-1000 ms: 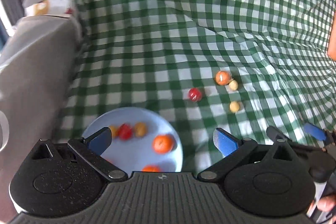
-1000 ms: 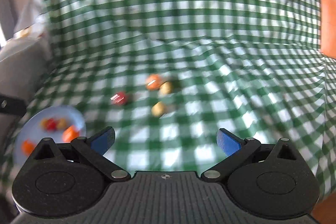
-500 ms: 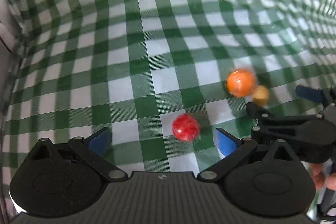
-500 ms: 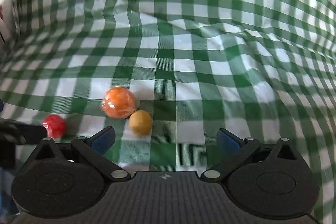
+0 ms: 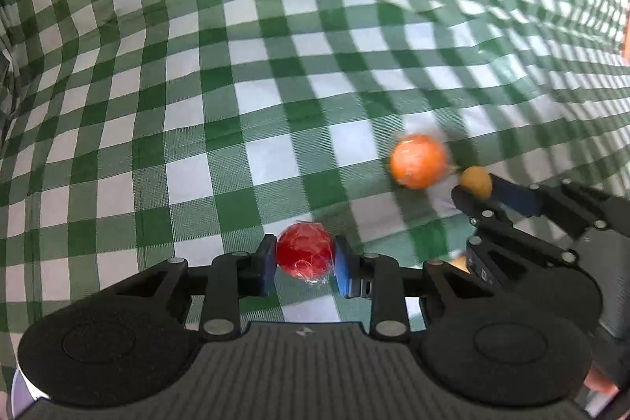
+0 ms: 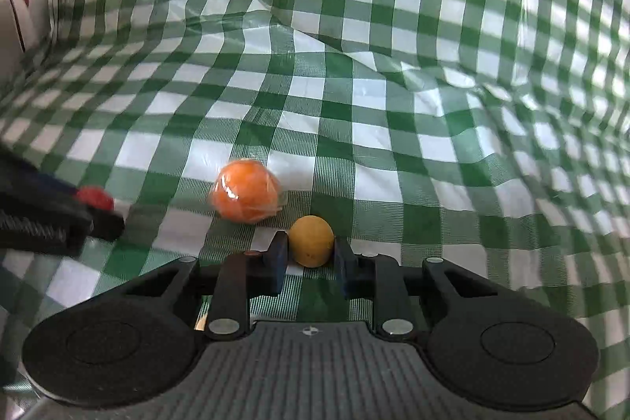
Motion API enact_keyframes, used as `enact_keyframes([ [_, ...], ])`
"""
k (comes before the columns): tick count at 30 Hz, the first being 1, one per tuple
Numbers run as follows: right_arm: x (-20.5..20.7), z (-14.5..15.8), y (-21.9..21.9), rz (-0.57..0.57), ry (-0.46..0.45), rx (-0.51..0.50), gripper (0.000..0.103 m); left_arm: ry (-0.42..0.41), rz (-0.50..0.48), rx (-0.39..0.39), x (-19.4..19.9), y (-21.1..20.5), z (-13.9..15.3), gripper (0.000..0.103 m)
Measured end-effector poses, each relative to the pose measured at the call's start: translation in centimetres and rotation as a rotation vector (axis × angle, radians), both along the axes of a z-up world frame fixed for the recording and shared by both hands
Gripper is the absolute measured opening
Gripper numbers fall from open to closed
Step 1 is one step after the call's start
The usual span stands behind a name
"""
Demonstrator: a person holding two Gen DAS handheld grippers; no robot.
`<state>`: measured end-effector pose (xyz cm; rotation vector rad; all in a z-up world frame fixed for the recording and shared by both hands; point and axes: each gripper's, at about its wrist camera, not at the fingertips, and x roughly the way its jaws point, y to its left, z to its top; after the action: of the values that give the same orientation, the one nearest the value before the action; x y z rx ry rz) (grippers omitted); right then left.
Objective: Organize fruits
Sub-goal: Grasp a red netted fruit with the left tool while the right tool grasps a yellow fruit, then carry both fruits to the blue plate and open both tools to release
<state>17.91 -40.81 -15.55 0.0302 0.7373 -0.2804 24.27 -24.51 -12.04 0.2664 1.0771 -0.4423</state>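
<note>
Both pairs of fingers are clamped: your left gripper [image 5: 305, 258] pinches the red fruit [image 5: 304, 250] and your right gripper [image 6: 311, 254] pinches the small yellow fruit [image 6: 311, 240], both low over the checked cloth [image 6: 393, 97]. You look mid-pickup. The wrapped orange fruit [image 6: 246, 191] sits loose just beside the yellow one, so lift straight up without nudging it.

The left gripper [image 5: 304, 267] has its jaws clamped on the red fruit [image 5: 304, 250]; an orange fruit [image 5: 419, 161] lies beyond.
</note>
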Motion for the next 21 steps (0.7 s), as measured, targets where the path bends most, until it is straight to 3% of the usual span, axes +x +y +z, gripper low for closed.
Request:
enact_keyframes([
  [4, -1.7, 1.6, -0.9, -0.128, -0.006, 0.037, 0.026, -0.052, -0.013, -0.052, -2.2, 1.2, 3.2, 0.034],
  [8, -6.8, 5.1, -0.8, -0.187, -0.070, 0.057, 0.026, -0.069, -0.003, -0.097, -5.3, 2.9, 6.5, 0.034],
  [10, -9.4, 6.6, 0.1, -0.196, -0.091, 0.033, 0.026, -0.070, 0.008, -0.076, -7.1, 3.7, 8.1, 0.034],
  [15, -16.1, 10.2, 4.6, -0.131, -0.122, -0.006, 0.026, -0.060, 0.062, -0.022, -12.7, 7.8, 12.0, 0.034],
  [21, -22.0, 13.1, 11.4, 0.007, -0.117, 0.098, 0.026, -0.094, 0.137, 0.012, -19.8, 14.2, 15.5, 0.034],
])
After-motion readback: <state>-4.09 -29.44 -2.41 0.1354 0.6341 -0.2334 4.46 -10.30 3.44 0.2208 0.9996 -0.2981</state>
